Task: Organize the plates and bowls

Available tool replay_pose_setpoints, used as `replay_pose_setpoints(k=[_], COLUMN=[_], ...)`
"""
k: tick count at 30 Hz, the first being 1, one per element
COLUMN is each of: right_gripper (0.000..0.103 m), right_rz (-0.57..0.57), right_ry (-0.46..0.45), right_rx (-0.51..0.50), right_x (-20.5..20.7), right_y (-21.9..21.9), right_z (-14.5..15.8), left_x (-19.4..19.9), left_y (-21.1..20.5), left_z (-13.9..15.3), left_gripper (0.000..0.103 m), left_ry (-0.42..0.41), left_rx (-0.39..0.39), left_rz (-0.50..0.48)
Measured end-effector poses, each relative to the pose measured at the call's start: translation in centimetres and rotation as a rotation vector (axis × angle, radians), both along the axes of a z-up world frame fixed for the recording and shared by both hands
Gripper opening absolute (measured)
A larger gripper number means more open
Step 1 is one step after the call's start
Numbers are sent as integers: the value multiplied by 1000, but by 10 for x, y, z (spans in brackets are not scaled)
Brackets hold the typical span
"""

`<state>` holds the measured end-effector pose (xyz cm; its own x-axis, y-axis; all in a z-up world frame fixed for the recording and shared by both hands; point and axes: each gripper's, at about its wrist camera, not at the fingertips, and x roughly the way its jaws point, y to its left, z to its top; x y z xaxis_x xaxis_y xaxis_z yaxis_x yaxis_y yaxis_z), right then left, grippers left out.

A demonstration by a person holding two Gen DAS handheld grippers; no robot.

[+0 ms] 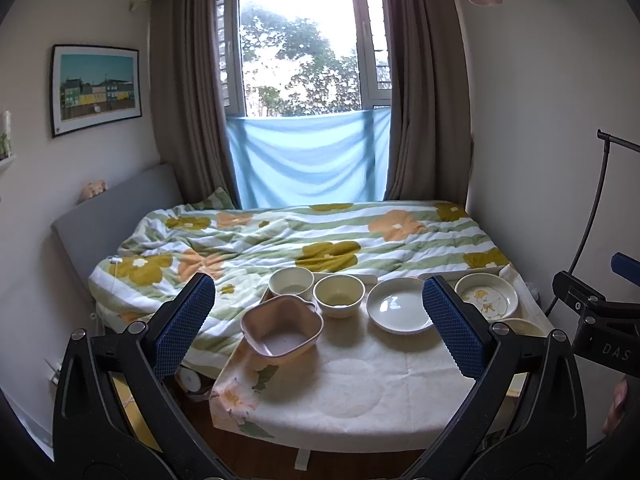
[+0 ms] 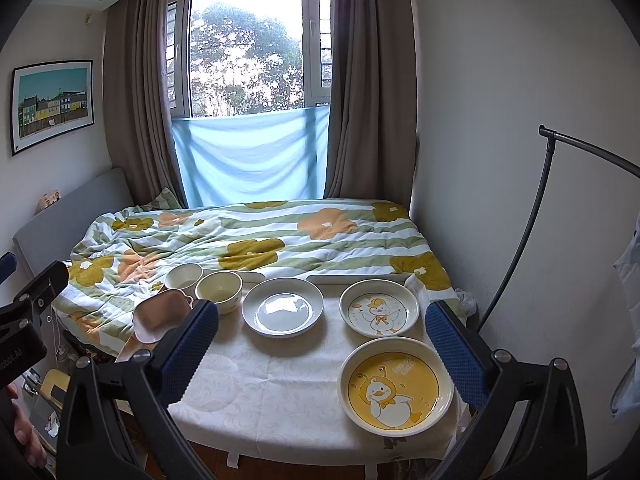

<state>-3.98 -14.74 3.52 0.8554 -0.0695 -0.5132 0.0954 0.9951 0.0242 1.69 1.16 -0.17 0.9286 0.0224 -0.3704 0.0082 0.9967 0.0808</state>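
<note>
Both grippers hang back from the tabletop [image 2: 280, 392], nothing in hand. The left gripper [image 1: 318, 324] has its jaws spread wide and empty; the right gripper [image 2: 322, 344] is just as wide, just as empty. Looks like the very start: everything lies loose and unsorted.

Across the far edge runs a row: a cream bowl [image 2: 184, 275] next to the bed quilt [image 2: 260, 240], a second cream bowl [image 2: 219, 290] just beside it, then a plain white plate [image 2: 282, 312] and a duck plate with a white centre [image 2: 379, 308]. A pink square-ish bowl [image 1: 282, 330] sits at the left corner, nearer than the cream pair. The yellow duck plate [image 2: 396, 388] lies closest, on the right.

The sensible opening, I'd say, is stacking like with like. The yellow duck plate sits right under the right gripper: that calls for coming down, catching the rim between the jaws, and lifting level. The pink bowl near the edge could tip off if nudged.
</note>
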Motion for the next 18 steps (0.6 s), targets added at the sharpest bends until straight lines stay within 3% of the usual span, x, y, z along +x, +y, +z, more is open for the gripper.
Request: replay_pose_setpoints(k=[18], right_gripper=[103], right_rz=[0], right_ry=[0], right_rx=[0], right_x=[1], right_y=[-1], right_z=[0], left_x=[-1], left_y=[3], left_z=[0], left_gripper=[103], left_ry=[-6], left_rx=[-1], left_rz=[2])
